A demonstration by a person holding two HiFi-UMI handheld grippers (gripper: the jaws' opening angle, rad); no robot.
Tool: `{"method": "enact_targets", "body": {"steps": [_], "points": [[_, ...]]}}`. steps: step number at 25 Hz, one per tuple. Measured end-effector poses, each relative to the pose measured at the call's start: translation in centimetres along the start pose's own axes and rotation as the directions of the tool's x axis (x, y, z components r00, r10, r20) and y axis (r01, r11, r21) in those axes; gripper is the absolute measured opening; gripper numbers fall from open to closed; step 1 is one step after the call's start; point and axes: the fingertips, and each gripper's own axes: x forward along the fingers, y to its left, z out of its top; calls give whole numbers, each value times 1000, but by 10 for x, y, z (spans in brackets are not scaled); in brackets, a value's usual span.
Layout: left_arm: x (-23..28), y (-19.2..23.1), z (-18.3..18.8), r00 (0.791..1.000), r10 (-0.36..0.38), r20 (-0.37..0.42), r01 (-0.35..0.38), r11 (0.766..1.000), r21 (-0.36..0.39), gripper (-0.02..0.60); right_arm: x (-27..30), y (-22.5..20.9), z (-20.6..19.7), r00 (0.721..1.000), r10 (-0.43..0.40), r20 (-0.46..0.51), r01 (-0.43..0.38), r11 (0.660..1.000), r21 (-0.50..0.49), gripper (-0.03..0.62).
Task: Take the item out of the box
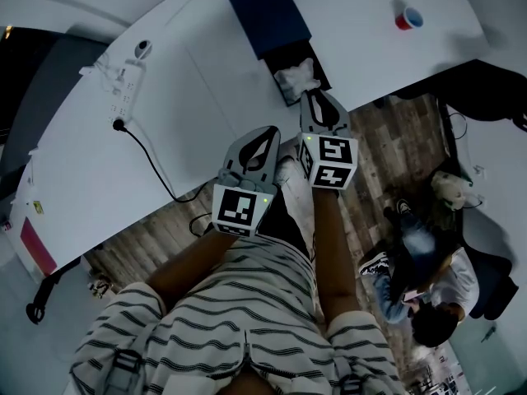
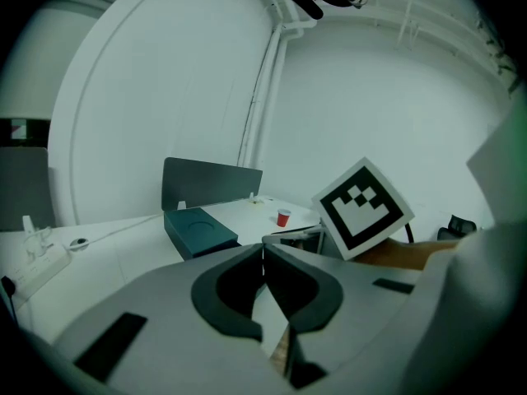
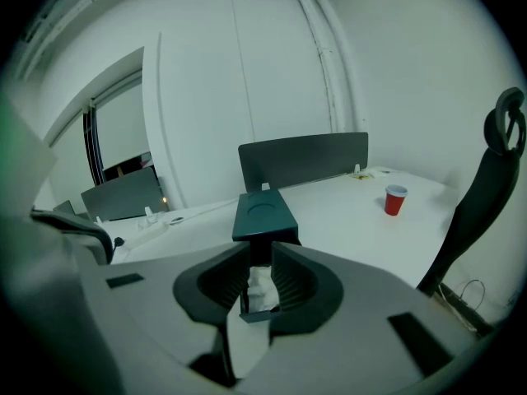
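A dark blue box (image 1: 268, 11) lies on the white table (image 1: 165, 138), its drawer (image 1: 284, 89) slid out toward me. A crumpled white item (image 1: 296, 76) sits in the drawer's near end. My right gripper (image 1: 313, 97) reaches over the drawer's front wall. In the right gripper view its jaws (image 3: 260, 253) stand narrowly apart, shut on the white item (image 3: 263, 286), with the box (image 3: 263, 216) straight beyond. My left gripper (image 1: 265, 137) hangs shut and empty at the table's near edge, to the left of the drawer. Its view (image 2: 263, 252) shows the box (image 2: 198, 230) further off.
A red cup (image 1: 409, 18) stands at the far right of the table. A power strip (image 1: 123, 89) with a black cable lies at the left. A person (image 1: 420, 278) sits on the wooden floor to my right. A black chair back (image 3: 486, 188) rises beside the table.
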Motion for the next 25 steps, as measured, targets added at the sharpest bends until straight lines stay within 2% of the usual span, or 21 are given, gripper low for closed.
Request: {"method": "enact_targets", "body": {"steps": [9,20,25], "points": [[3,6,-8,1000,16,-20,-16,1000,-13,26,25,-4,-21,995,3,-98,-6,1000,-25,106],[6,10,-21,999,19,-47,-20,999,-28,26,61,-8,-44,978,-33,-204,11,994,-113,106],[9,10,-26,999,16,-52,-18,999,-42,26,71,-12,-55,971,-44,-237,20,994,-105,106]]}}
